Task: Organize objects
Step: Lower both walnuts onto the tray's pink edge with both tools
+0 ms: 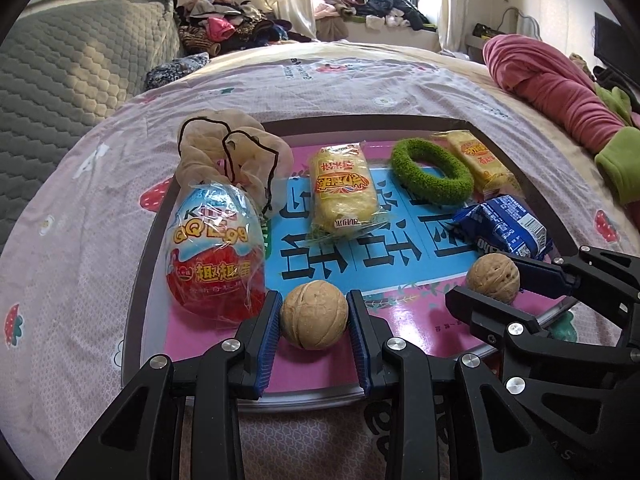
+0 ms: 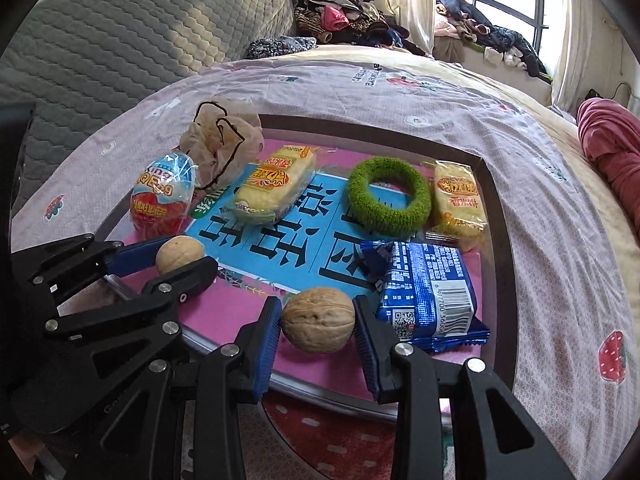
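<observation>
A board (image 1: 400, 320) (image 2: 224, 312) with a pink and blue cover lies on the bed. My left gripper (image 1: 314, 318) is shut on a walnut (image 1: 314, 316) at the board's near left edge; it shows in the right wrist view (image 2: 178, 254) too. My right gripper (image 2: 318, 320) is shut on a second walnut (image 2: 318, 320), also seen in the left wrist view (image 1: 493, 278). A toy egg (image 1: 216, 252) (image 2: 162, 204) stands left. Two yellow snack packs (image 1: 344, 188) (image 1: 478, 160), a green ring (image 1: 432, 176) (image 2: 390, 196) and a blue packet (image 1: 504, 228) (image 2: 424, 292) lie behind.
A beige mesh bag (image 1: 232, 152) (image 2: 222, 140) sits at the board's far left corner. A pink blanket (image 1: 552, 84) lies at the right. A grey quilted headboard (image 1: 72, 64) stands at the left, and piled clothes (image 1: 240, 28) lie beyond the bed.
</observation>
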A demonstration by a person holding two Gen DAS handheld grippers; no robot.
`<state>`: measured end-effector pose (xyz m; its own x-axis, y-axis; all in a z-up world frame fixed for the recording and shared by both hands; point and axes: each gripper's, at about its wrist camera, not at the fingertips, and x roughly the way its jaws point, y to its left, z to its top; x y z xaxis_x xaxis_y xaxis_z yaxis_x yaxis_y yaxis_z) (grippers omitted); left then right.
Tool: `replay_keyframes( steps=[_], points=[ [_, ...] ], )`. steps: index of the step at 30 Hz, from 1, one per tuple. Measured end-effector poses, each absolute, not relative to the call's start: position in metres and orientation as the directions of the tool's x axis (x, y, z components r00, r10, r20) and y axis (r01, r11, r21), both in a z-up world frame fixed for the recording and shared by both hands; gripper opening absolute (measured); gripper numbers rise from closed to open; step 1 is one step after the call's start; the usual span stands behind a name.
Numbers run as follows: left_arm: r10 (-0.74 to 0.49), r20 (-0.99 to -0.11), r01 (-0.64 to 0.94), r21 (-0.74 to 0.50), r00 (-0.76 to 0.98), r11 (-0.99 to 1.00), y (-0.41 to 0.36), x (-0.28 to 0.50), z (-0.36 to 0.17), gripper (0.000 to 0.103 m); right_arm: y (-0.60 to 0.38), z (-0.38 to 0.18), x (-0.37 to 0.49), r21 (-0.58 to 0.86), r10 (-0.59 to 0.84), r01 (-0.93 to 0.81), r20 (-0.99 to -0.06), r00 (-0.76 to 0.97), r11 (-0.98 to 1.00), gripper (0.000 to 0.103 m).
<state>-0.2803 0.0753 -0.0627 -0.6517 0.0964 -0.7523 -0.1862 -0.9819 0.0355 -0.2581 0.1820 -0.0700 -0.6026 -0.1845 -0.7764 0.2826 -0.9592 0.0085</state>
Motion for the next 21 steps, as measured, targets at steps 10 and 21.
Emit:
replay_keyframes(
  steps=[10, 21],
  points=[
    [0.086, -0.752, -0.178, 0.041, -0.653, -0.983, 0.074, -0.282, -0.064, 0.036, 0.182, -0.072, -0.259, 0.016, -0.194, 0.286, -0.774, -0.603, -0.958, 0.037],
    [0.103, -0.764, -0.172, 0.011, -0.637, -0.985, 0.064, -0.280, -0.058, 0.066, 0.186, -0.060, -0.250, 0.028, -0.217, 0.298, -0.754, -0.621, -0.954, 0.043]
  ],
)
